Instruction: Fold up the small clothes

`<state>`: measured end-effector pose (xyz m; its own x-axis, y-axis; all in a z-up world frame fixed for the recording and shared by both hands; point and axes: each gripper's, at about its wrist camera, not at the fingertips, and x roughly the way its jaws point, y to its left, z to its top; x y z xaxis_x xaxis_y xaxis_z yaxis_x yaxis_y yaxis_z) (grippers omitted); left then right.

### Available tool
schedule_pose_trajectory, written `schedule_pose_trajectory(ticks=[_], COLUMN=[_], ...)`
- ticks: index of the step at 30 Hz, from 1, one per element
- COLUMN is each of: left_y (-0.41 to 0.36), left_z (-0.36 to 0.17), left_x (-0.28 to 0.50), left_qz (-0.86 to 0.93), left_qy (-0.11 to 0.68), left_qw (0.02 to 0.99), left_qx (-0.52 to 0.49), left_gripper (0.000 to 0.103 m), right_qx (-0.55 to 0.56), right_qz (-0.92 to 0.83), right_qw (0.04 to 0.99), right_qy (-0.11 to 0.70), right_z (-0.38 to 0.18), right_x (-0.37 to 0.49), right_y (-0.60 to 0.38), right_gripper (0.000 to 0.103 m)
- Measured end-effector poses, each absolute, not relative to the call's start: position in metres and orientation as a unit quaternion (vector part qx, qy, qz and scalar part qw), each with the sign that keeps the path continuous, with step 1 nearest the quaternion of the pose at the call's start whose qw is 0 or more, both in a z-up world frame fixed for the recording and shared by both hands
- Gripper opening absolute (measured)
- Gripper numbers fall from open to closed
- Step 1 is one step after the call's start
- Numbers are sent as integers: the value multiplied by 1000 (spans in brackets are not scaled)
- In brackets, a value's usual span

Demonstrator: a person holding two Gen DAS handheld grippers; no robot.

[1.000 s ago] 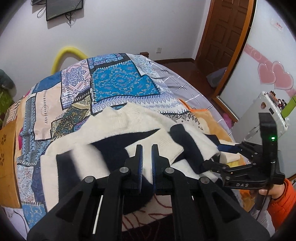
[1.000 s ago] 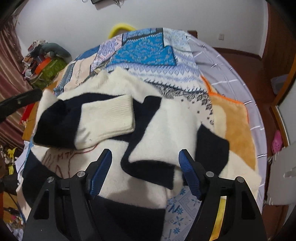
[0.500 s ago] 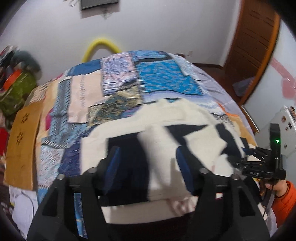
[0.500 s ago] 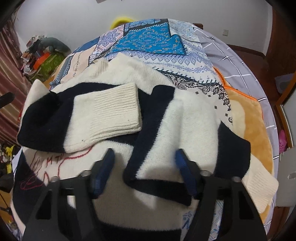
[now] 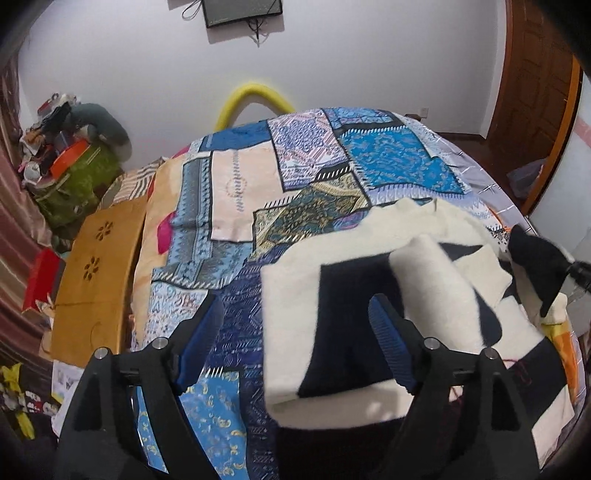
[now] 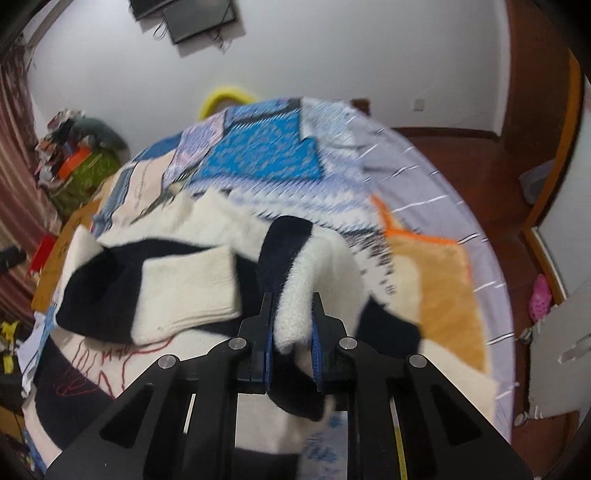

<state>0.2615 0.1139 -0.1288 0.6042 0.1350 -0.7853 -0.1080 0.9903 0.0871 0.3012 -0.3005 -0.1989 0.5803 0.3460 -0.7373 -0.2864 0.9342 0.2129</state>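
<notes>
My right fingers point(image 6: 291, 325) had just closed on the sweater's point(image 6: 332, 266) sleeve; my left fingers point(image 5: 295, 343) opened, empty, beside it.

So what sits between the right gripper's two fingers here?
A pinched fold of the cream and navy sweater, seen in the right wrist view; the right gripper is shut on it.

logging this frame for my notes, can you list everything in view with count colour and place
sweater: one, cream and navy, on the bed
patchwork quilt: one, blue and beige, covering the bed
foam tube: one, yellow, behind the bed
low table: one, tan, left of the bed
screen: one, black, on the wall
door: one, brown, right
left gripper: open, over the sweater's left edge
right gripper: shut on the sweater's sleeve
</notes>
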Motion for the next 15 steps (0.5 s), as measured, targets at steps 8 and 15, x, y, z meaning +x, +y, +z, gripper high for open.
schedule_pose_trajectory(ticks=[8, 15], left_y=[124, 119], left_z=[-146, -158], left_x=[250, 237], left_qz=[80, 81], left_qy=[454, 461], left_qw=[887, 884], left_qx=[0, 16], left_gripper=[81, 81], right_qx=[53, 84], right_qz=[124, 94], right_qw=[896, 872], right_qy=[423, 473], right_z=[-191, -224], right_x=[295, 286], right_y=[-351, -381], right_gripper=[14, 19])
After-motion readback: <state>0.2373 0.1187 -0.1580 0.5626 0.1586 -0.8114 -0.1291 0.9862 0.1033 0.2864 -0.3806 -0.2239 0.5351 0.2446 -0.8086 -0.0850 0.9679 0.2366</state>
